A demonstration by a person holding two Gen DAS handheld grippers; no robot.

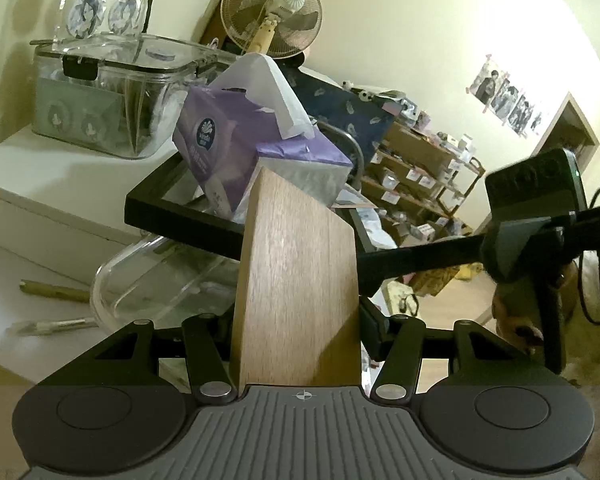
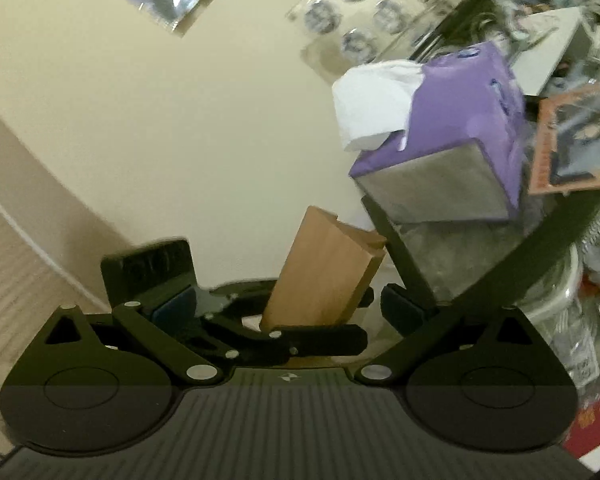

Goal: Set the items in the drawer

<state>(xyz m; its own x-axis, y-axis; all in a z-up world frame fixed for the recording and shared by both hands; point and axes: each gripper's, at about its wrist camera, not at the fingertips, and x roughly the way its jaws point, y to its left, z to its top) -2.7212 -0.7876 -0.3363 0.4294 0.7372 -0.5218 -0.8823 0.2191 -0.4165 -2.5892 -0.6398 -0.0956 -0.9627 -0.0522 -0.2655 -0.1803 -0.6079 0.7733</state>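
- Left wrist view: your left gripper [image 1: 296,320] is clenched on the wood block [image 1: 296,280], the tissue pack [image 1: 236,144] beyond it.
- Your right gripper [image 2: 384,308] grasps the black frame [image 2: 412,272].

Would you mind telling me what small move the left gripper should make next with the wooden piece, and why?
Probably ease the wooden piece back slightly: the left gripper holds it right beside the tilted purple tissue pack on the black frame, and pushing on might topple the pack.

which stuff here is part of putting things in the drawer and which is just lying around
In play:
left gripper shut on tan wooden block
purple tissue pack
right gripper

Lying about:
clear plastic lidded box
beige electric fan
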